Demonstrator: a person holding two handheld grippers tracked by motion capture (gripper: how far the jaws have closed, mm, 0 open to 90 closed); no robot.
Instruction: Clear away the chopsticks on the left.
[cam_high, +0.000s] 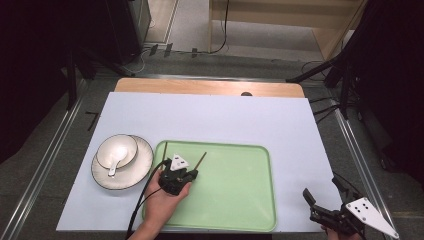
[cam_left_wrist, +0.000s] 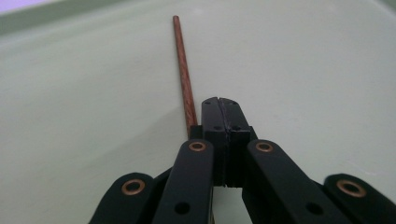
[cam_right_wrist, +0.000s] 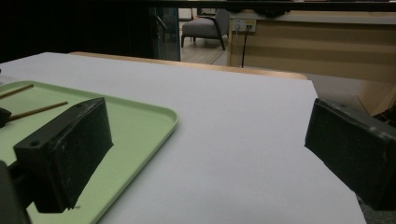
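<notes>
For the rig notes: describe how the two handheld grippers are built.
Both are black. The left gripper carries a grey three-cornered plate with dark dots and trails a black cable. The right gripper has the same dotted plate and thick rectangular pads.

Table (cam_high: 210, 87) — white sheet (cam_high: 225, 120), green tray (cam_high: 240, 200), plate (cam_high: 142, 172).

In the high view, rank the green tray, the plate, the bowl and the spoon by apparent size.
1. green tray
2. plate
3. bowl, sitting on the plate
4. spoon, lying in the bowl
</notes>
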